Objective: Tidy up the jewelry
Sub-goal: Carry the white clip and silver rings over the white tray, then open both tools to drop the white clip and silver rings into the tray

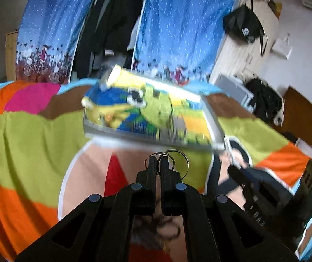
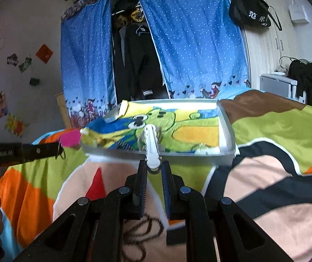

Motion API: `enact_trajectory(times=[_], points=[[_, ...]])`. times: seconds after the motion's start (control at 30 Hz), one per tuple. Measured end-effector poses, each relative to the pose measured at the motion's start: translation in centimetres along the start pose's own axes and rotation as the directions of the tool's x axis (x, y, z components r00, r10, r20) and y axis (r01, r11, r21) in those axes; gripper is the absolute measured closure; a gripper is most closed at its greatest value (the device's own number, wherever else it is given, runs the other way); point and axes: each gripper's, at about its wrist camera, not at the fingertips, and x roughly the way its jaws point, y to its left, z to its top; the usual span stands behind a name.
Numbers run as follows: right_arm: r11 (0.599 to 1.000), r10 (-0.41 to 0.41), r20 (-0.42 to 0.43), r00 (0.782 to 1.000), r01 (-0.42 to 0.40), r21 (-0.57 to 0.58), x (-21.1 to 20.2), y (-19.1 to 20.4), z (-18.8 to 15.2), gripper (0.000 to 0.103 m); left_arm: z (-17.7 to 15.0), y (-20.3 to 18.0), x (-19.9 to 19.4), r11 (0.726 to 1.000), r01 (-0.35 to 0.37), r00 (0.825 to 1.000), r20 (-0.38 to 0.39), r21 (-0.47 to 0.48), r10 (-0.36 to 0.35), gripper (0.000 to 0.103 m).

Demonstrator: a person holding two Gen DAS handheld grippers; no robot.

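The metal rings [image 1: 173,161], thin linked hoops, are pinched between the nearly closed fingers of the left tool [image 1: 158,163], held above the bed's colourful blanket [image 1: 35,142], just near of the tray. The white hair clip [image 2: 151,146] is gripped at its near end by the right tool [image 2: 153,168], jaws narrow around it, its far end reaching over the near edge of the white tray [image 2: 228,128]. The tray rests on the blanket and is lined with a cartoon-print cloth [image 2: 177,126]. Beyond the bed hang blue dotted curtains [image 2: 195,43], parted over dark clothes [image 2: 138,61]. A black bag [image 2: 250,13] hangs at far right.
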Motion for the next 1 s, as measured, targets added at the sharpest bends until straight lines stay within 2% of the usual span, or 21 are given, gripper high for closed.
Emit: enact_trajectory(times=[0.2, 0.37, 0.5, 0.67, 0.83, 1.0], points=[[0.999, 0.022, -0.018, 1.0, -0.021, 0.046, 3.8, -1.4, 1.2, 0.09, 3.4, 0.6, 3.8, 1.0, -0.019, 0.999, 0.033, -0.007, 0.02, 0.102], [0.995, 0.012, -0.029, 1.0, -0.01, 0.097, 6.4, -3.2, 1.9, 0.09, 4.8, 1.3, 8.4, 0.999, -0.04, 0.999, 0.006, -0.015, 0.04, 0.102], [0.989, 0.014, -0.079, 0.997, -0.002, 0.147, 8.7, -4.9, 1.8, 0.09, 4.8, 1.8, 11.5, 0.998, -0.048, 0.998, -0.036, -0.031, 0.047, 0.102], [0.989, 0.022, -0.117, 0.993, -0.004, 0.15, 9.7, -5.2, 1.8, 0.09, 4.1, 2.3, 14.5, 0.993, -0.1, 0.99, -0.105, -0.057, 0.094, 0.102], [0.99, 0.012, -0.144, 0.99, 0.009, 0.141, 9.9, -4.9, 1.8, 0.09, 3.7, 3.0, 16.0, 0.987, -0.141, 0.978, -0.164, -0.073, 0.128, 0.102], [0.99, 0.009, -0.167, 0.986, 0.015, 0.139, 10.3, -5.0, 2.0, 0.089, 3.5, 3.0, 16.1, 0.986, -0.155, 0.972, -0.187, -0.069, 0.14, 0.102]])
